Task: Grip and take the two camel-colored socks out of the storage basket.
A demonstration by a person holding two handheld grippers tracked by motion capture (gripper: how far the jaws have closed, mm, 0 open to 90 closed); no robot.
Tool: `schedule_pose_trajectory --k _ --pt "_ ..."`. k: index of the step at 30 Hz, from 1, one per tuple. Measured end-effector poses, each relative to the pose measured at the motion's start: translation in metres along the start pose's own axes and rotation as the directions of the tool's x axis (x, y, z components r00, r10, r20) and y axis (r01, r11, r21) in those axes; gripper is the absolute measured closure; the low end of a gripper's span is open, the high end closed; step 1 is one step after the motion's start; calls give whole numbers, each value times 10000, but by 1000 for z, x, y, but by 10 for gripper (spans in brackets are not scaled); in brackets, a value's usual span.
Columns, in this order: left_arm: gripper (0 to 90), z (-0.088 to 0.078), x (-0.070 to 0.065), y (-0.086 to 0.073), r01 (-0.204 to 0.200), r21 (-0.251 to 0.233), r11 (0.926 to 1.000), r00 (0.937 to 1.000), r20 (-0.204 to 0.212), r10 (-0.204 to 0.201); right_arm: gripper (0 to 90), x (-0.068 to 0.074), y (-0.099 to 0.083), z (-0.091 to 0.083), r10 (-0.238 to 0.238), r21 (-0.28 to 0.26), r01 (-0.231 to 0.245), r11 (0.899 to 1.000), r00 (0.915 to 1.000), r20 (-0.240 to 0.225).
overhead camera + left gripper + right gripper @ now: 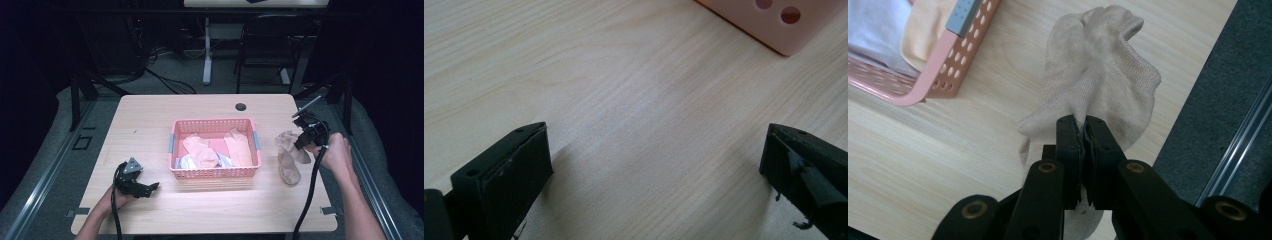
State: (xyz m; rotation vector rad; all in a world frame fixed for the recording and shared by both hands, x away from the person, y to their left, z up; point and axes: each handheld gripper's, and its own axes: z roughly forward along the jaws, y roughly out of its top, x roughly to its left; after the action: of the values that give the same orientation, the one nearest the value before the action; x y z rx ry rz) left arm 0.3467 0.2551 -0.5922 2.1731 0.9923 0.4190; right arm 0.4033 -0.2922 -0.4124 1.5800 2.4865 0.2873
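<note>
A beige sock (289, 156) (1098, 75) hangs and trails on the table to the right of a pink basket (215, 173) (943, 70). My right gripper (300, 145) (1083, 125) is shut on the sock's fabric, pinching it between both jaws. The basket holds several socks, peach ones (200, 150) and a pale blue-white one (186, 161). My left gripper (150, 189) (654, 165) rests low on the table near the front left, open, with bare wood between its jaws. A corner of the basket (774, 25) lies ahead of it.
The wooden table (150, 120) has a round cable hole (241, 106) at the back. Its right edge (1193, 100) lies close to the sock, with dark floor beyond. A chair (265, 45) and table legs stand behind.
</note>
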Motion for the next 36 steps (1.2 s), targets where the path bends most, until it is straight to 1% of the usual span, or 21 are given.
schedule_pose_trajectory --k 2,7,8,10,13,17,18,19,20,23,24,25,26,27,29,31,32,33,34,35,36 --pt "0 0 0 0 -4 3 10000 10000 1 4 859 -1 -2 6 70 -10 -70 10000 10000 -9" --pt "0 0 0 0 3 -1 10000 10000 1 -3 859 -4 -5 24 125 251 -120 9996 9997 -204" --pt "0 0 0 0 0 0 10000 10000 6 0 859 -4 -7 28 304 87 -301 9995 9992 -278" --pt "0 0 0 0 -8 5 10000 10000 2 8 859 -5 -7 33 212 328 -203 9993 9995 -245" --pt "0 0 0 0 -2 0 10000 10000 0 2 858 -7 -10 43 311 441 -293 9986 9987 -415" --pt "0 0 0 0 -4 5 10000 10000 0 4 857 -9 -13 56 319 591 -291 9978 9984 -461" --pt "0 0 0 0 -7 2 10000 10000 1 7 857 -10 -15 59 546 456 -519 9976 9968 -590" --pt "0 0 0 0 -1 -2 10000 10000 -1 1 856 -10 -15 62 535 446 -508 9977 9967 -603" --pt "0 0 0 0 -4 1 10000 10000 2 4 856 -11 -16 63 496 570 -465 9973 9973 -544" --pt "0 0 0 0 -2 3 10000 10000 0 2 850 -12 -19 73 553 670 -508 9965 9962 -669" --pt "0 0 0 0 0 0 10000 10000 -1 0 850 -13 -20 76 644 687 -590 9959 9948 -785" --pt "0 0 0 0 -9 5 10000 10000 1 9 848 -12 -21 77 676 691 -631 9956 9956 -653" --pt "0 0 0 0 -1 2 10000 10000 1 1 844 -12 -22 80 696 725 -650 9953 9956 -633" --pt "0 0 0 0 0 1 10000 10000 1 0 837 -13 -22 82 670 855 -611 9945 9954 -681" --pt "0 0 0 0 1 0 10000 10000 3 -1 823 -13 -25 88 712 924 -645 9936 9949 -720" --pt "0 0 0 0 -2 2 10000 10000 3 2 814 -15 -26 91 850 980 -767 9922 9930 -826" --pt "0 0 0 0 1 1 10000 10000 2 -1 814 -17 -26 90 752 1119 -657 9915 9937 -827" --pt "0 0 0 0 -4 5 10000 10000 4 4 813 -17 -27 92 988 898 -907 9918 9909 -909" --pt "0 0 0 0 -12 5 10000 10000 3 12 806 -18 -27 92 931 1008 -838 9914 9915 -910" --pt "0 0 0 0 3 0 10000 10000 4 -3 804 -18 -28 94 976 979 -886 9912 9911 -906" --pt "0 0 0 0 1 -1 10000 10000 0 -1 801 -19 -28 94 820 1143 -720 9908 9930 -850"
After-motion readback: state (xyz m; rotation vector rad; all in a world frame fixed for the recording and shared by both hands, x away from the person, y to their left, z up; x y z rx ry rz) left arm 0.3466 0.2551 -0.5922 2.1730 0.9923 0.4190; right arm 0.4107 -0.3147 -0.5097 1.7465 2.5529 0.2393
